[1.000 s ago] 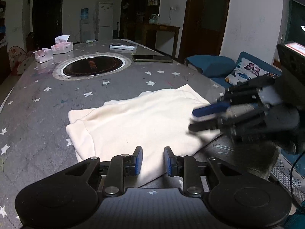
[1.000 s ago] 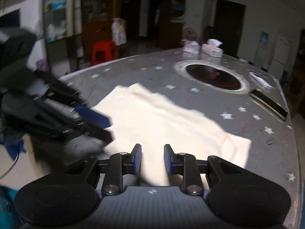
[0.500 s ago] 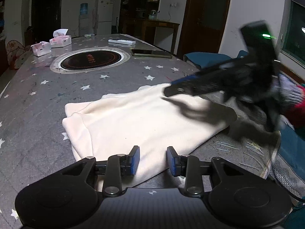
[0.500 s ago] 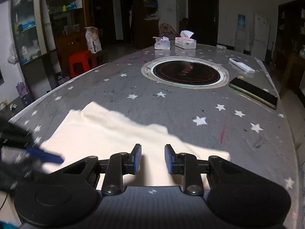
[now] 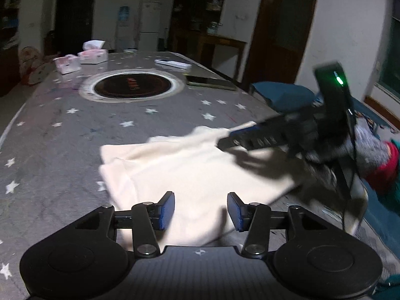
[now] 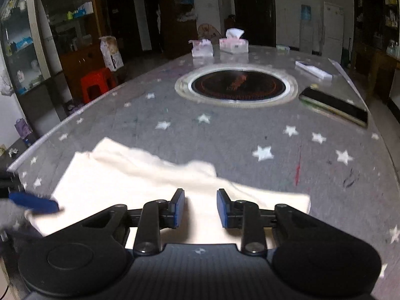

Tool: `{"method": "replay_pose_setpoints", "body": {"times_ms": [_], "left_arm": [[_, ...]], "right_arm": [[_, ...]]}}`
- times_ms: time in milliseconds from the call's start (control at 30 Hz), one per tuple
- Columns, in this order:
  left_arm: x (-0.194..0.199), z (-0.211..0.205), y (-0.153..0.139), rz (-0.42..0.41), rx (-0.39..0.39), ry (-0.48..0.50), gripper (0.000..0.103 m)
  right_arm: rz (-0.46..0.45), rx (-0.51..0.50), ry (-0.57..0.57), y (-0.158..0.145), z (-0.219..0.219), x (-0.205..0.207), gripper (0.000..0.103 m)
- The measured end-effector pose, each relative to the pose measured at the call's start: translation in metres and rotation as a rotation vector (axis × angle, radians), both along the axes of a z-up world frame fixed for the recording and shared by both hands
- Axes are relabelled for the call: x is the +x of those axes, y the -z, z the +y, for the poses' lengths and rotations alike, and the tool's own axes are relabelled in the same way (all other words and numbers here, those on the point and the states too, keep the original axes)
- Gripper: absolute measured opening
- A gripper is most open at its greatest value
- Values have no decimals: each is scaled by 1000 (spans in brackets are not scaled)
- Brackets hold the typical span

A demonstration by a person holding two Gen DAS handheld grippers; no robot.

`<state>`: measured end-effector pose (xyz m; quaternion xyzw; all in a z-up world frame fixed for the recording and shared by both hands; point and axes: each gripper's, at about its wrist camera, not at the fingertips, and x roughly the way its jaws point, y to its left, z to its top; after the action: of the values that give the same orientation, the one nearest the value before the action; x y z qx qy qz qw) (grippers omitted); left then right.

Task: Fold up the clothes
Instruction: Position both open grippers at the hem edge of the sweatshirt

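Observation:
A cream garment (image 5: 187, 165) lies folded flat on the grey star-patterned table (image 5: 62, 130). My left gripper (image 5: 200, 200) hovers over its near edge. Its jaws are opening, and the cloth lies beneath them, not pinched. In the left wrist view my right gripper (image 5: 222, 140) reaches in from the right, its tips at the garment's far right corner. In the right wrist view the right gripper (image 6: 200, 195) stands open over the garment (image 6: 130, 175) near one edge, with nothing pressed between the pads. The left gripper's blue finger (image 6: 35, 203) shows at that view's left edge.
A round black hob (image 5: 132, 87) is set into the table's middle. Beyond it lie two tissue boxes (image 5: 92, 55), a white remote (image 5: 172, 64) and a dark phone (image 5: 211, 82). A blue sofa cushion (image 5: 282, 95) sits off the table's right side. A red stool (image 6: 96, 86) stands beside the table.
The left gripper's jaws have spread wider. The right gripper has swung from low over the garment's near right side to its far right corner.

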<state>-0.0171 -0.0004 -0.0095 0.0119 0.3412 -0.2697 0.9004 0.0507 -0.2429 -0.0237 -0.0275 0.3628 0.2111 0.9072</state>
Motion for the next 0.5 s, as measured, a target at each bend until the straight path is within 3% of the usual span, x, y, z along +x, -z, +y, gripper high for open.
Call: {"method": "replay_pose_setpoints", "body": {"times_ms": [67, 133, 267, 300, 500], "left_arm": [[4, 6, 1, 26, -20, -38, 53], [9, 11, 2, 49, -39, -67, 54], [14, 16, 3, 65, -70, -95, 56], [15, 16, 4, 71, -76, -98, 56], [19, 19, 8, 104, -104, -121, 56]], "right_arm": [[-3, -5, 7, 0, 1, -2, 31], [-7, 4, 16, -4, 1, -5, 41], [-33, 8, 7, -14, 4, -18, 49], [-37, 5, 6, -16, 4, -22, 55], [-30, 7, 26, -14, 3, -37, 57]]}}
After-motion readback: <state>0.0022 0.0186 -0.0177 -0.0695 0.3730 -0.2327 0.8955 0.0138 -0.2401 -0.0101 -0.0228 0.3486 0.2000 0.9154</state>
